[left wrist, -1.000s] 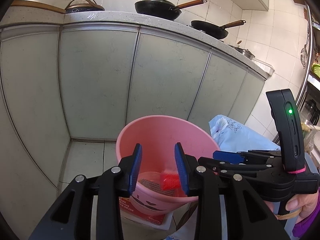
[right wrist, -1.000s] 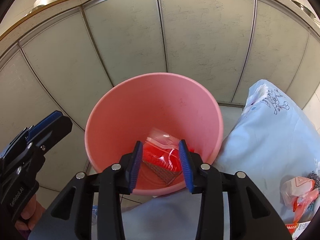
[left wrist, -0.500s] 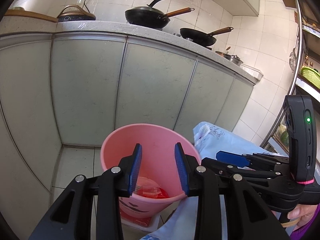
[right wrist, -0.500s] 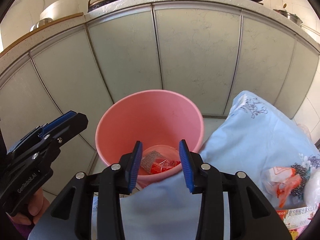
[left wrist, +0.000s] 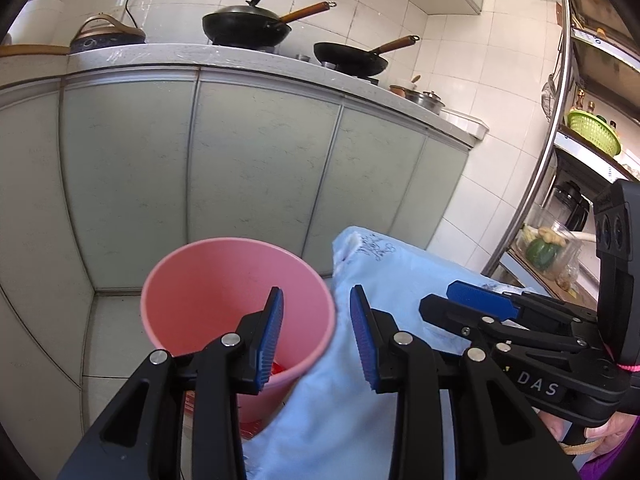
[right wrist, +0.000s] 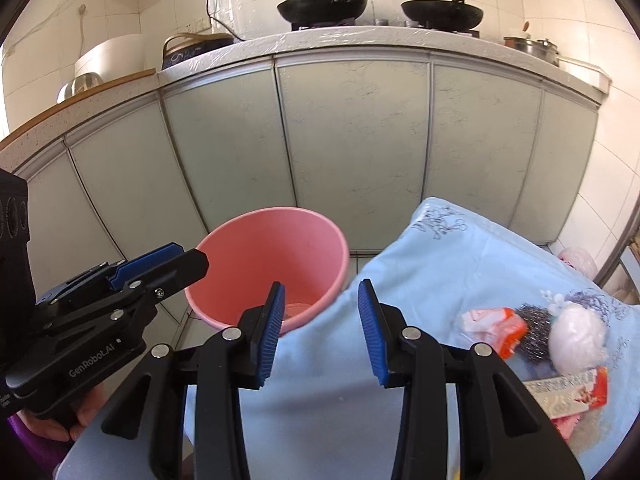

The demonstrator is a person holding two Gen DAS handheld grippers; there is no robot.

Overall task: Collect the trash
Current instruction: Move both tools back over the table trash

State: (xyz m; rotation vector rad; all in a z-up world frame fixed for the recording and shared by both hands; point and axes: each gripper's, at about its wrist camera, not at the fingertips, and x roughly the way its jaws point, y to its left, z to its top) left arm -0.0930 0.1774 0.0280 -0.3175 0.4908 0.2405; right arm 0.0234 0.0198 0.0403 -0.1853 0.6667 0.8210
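Note:
A pink bucket (left wrist: 236, 304) (right wrist: 272, 264) stands on the floor beside a table draped in a light blue cloth (right wrist: 440, 280). A bit of red wrapper (left wrist: 278, 368) shows at its bottom. My left gripper (left wrist: 316, 336) hangs open and empty over the bucket's near rim. My right gripper (right wrist: 320, 332) is open and empty above the cloth's edge, just right of the bucket. On the cloth to the right lie an orange-white wrapper (right wrist: 492, 328), a steel scourer (right wrist: 536, 332), a white crumpled ball (right wrist: 576, 340) and a silver-red wrapper (right wrist: 568, 396).
Pale green cabinet doors (right wrist: 352, 140) run behind the bucket under a counter with two black pans (right wrist: 324, 4). A metal shelf rack (left wrist: 560, 140) with a green basket stands at the right. A hand holds each gripper's handle.
Both grippers have drawn back and risen away from the bucket. The bucket looks smaller and lower, and the trash on the cloth has come further into the right wrist view.

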